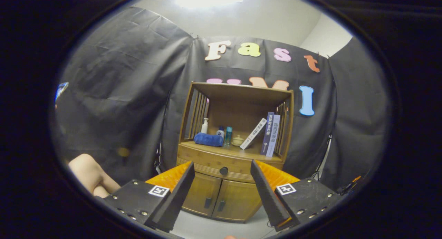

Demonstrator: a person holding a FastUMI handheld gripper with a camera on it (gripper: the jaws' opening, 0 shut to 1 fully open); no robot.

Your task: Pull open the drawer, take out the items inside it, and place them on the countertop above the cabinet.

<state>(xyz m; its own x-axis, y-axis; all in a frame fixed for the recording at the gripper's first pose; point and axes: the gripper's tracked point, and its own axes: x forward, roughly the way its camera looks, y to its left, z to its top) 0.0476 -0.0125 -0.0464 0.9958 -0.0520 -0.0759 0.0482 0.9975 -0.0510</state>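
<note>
While the wooden drawer with its dark round knob sits shut, the gripper hangs open and empty in front of it.

Seen along the fingers, the knob lies straight ahead and between them, beyond their tips and well apart from them, so the coming move looks like a plain forward reach to close on it; the drawer front runs crosswise to that line of approach. Just above it, the countertop of the brown wooden cabinet carries a folded blue cloth, a white pump bottle, a teal bottle, a small cream lidded pot and leaning books. Two closed doors sit below the drawer. A person's bare arm shows beside the left finger.
</note>
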